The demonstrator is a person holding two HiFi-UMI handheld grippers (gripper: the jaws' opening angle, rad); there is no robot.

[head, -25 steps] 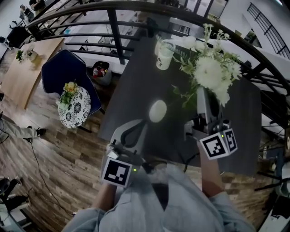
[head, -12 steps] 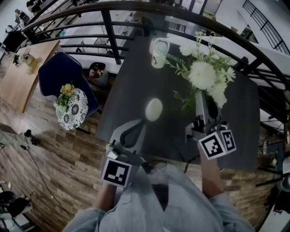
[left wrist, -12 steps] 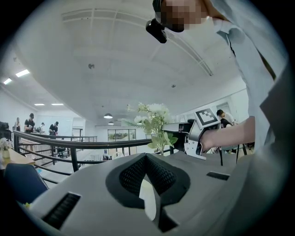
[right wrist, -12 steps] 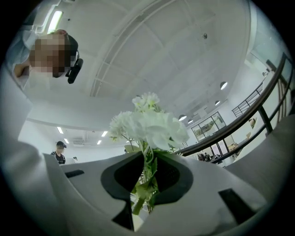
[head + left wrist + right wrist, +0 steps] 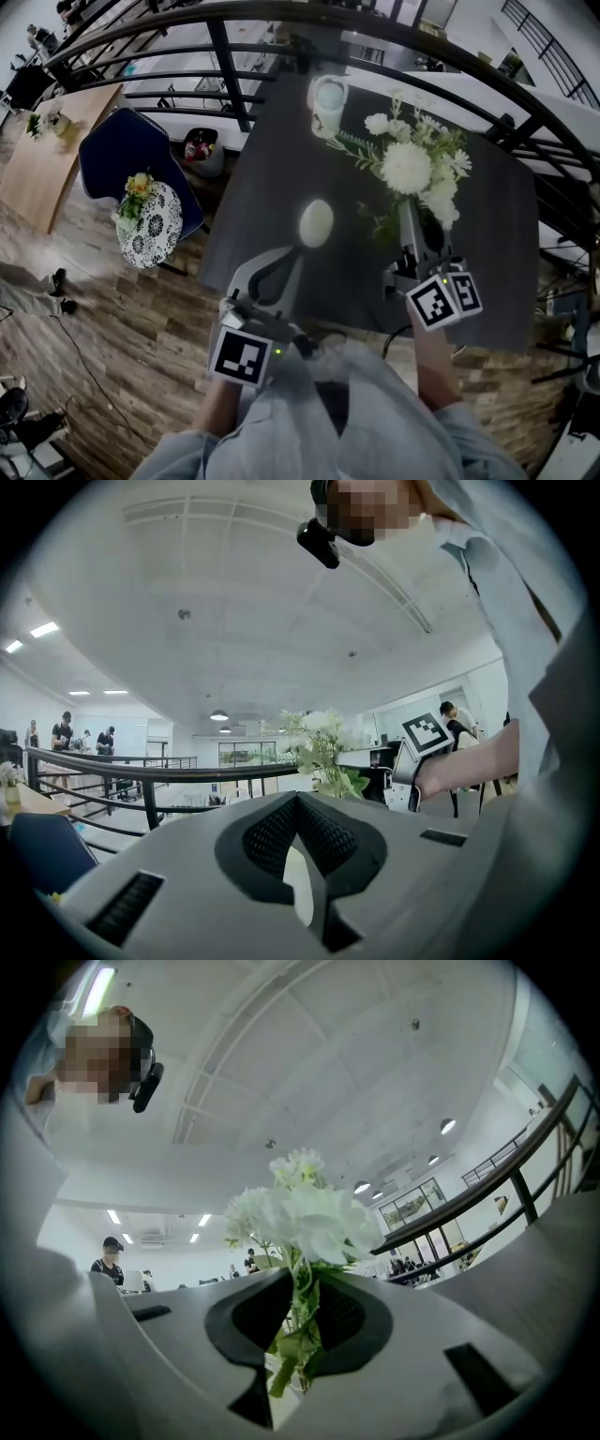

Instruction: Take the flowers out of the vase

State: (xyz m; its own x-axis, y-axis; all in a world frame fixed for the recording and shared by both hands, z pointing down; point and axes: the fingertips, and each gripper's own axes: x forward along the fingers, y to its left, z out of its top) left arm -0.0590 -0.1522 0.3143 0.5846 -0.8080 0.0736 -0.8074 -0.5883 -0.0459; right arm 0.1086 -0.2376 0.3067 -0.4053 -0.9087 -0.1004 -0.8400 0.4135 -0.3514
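The right hand-held gripper point(image 5: 412, 223) is clamped on the stems of the flowers point(image 5: 408, 169). Their blooms point far from it, over the surface point(image 5: 497, 244) right of the vase point(image 5: 316, 223). The left hand-held gripper point(image 5: 298, 251), jaws together, waits just near of the vase.

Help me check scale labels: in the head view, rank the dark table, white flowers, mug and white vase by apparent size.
1. dark table
2. white flowers, though held nearer the camera, which inflates them
3. mug and white vase: they look alike, so not ranked
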